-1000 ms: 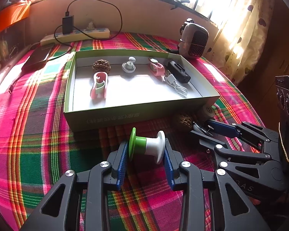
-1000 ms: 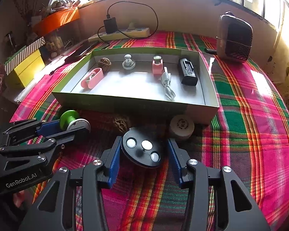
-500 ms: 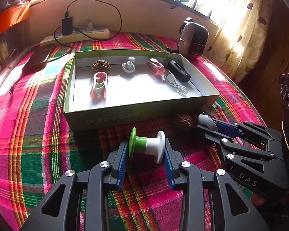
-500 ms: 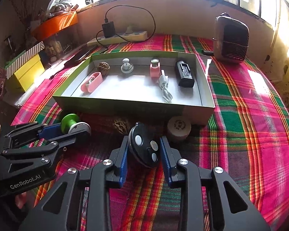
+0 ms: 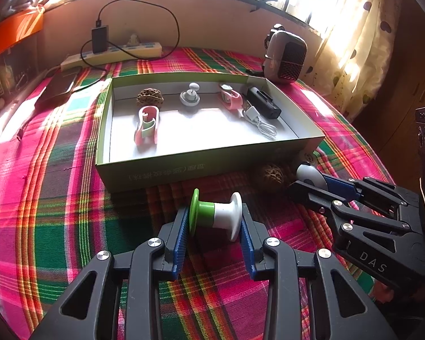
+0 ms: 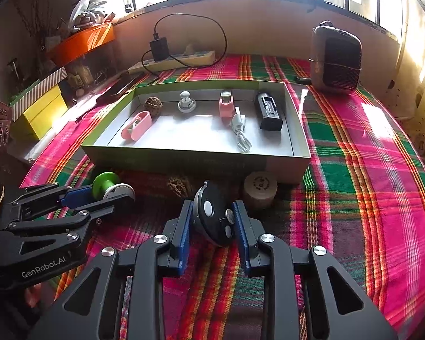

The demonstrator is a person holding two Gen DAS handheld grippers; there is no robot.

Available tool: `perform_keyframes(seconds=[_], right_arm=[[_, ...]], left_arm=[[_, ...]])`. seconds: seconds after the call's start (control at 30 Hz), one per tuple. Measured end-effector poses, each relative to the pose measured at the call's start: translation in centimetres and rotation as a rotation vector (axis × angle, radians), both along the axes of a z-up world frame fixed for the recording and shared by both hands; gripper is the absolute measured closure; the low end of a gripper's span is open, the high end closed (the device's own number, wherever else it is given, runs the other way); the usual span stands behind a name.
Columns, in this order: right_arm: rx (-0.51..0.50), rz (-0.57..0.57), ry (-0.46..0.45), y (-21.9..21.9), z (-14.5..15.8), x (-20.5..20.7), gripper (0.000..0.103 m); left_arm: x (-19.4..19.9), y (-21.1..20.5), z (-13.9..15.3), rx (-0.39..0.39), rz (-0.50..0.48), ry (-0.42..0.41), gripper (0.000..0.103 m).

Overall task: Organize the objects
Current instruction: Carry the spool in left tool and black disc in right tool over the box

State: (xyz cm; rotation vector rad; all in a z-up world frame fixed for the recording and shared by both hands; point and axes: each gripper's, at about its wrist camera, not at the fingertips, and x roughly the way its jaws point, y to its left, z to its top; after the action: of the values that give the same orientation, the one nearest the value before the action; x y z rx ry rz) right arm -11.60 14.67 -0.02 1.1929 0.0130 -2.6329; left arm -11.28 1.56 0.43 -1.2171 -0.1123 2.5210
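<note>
My left gripper [image 5: 214,221] is shut on a green and white spool [image 5: 216,215], held above the plaid cloth in front of the green box [image 5: 206,167]. My right gripper [image 6: 212,218] is shut on a black round disc with white buttons [image 6: 214,216], tilted on edge just above the cloth. The box [image 6: 195,158] holds a walnut [image 6: 153,103], a white knob [image 6: 186,102], two pink holders [image 6: 136,125], a white cable [image 6: 240,136] and a black battery [image 6: 269,110]. The spool also shows in the right wrist view [image 6: 107,185].
A second walnut [image 5: 271,176] and a beige round cap [image 6: 260,188] lie on the cloth against the box's near wall. A small heater [image 6: 335,61] stands at the back right, a power strip [image 6: 172,59] with a charger at the back, yellow boxes [image 6: 39,104] at the left.
My right gripper closed on the black disc and lifted it, turning it from flat to on edge. The left gripper kept holding the spool, nearly still.
</note>
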Motion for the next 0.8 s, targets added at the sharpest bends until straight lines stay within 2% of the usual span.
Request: perform_keyframes(seconds=[0.5,0.8], right_arm=[[0.003,0.005,0.004,-0.3,0.1,0.4,0.074],[-0.007,0.016,0.024,-0.4,1.2,0.7,0.074]], left_arm=[[0.5,-0.2,0.0,-0.009,-0.001,0.006,0.072],[0.9,-0.3,1.3,-0.004,-0.008,0.02,0.072]])
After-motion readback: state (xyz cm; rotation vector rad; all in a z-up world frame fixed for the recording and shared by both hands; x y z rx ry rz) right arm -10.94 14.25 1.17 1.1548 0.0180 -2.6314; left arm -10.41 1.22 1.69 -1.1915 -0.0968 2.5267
